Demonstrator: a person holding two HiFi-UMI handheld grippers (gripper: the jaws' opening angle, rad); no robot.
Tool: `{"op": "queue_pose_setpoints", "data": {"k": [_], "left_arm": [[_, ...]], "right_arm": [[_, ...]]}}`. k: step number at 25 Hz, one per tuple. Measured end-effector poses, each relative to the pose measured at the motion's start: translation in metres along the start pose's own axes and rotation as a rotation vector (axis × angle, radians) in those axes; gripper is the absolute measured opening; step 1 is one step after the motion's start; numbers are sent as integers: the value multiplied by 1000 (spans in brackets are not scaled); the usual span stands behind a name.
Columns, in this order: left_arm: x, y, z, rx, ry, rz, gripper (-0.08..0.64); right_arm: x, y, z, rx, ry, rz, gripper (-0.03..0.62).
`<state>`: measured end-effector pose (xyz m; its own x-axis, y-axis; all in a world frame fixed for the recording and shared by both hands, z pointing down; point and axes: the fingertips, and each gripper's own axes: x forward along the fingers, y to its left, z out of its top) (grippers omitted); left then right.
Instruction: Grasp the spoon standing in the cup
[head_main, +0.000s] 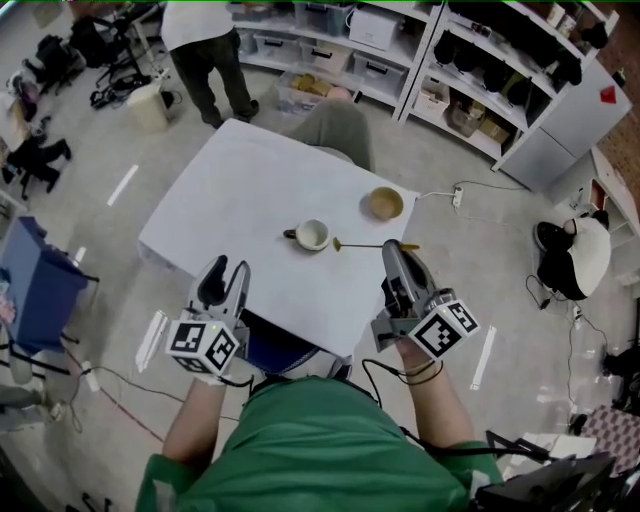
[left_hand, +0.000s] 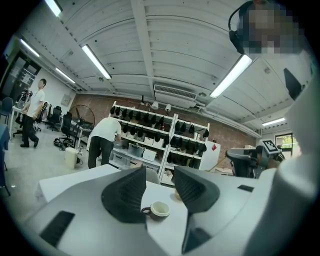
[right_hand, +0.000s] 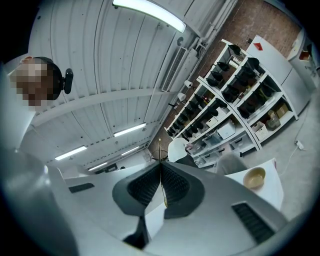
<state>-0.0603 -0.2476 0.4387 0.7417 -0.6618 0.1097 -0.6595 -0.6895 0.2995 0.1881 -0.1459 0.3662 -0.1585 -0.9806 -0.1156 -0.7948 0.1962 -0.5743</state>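
On the near right part of the white surface (head_main: 240, 190), the whole thing comes down to where the spoon (head_main: 372, 245) is, and it isn't standing in the cup (head_main: 312, 235) at all. The right tool (head_main: 393, 250) has it: the two pads are pressed together with the thin gold shaft pinched between them, and you can see that dead-on from the right gripper view, where the spoon runs as a fine line straight through the closed pads.

From above, the spoon's long axis lies left to right across the surface, pretty much level. The bowl end points left at the cup and stops just short of it, not touching. The handle end pokes out to the right of the tool. So the cup sits just left of the spoon tip, with the tan bowl (head_main: 384, 204) a bit farther back and right of the cup.

The left tool (head_main: 228, 268) hangs at the near edge with its pads spread and nothing between them. The cup shows beyond the gap, well apart from it.

I'd say the grasp is basically made, and the right side owns whatever comes next. I can't tell how high the spoon rides over the surface.
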Motion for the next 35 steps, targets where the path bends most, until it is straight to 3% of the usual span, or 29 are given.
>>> {"op": "queue_pose_setpoints", "data": {"k": [35], "left_arm": [[-4, 1, -4, -10, 3, 18, 189]], "right_arm": [[2, 5, 2, -18, 11, 19, 26]]}}
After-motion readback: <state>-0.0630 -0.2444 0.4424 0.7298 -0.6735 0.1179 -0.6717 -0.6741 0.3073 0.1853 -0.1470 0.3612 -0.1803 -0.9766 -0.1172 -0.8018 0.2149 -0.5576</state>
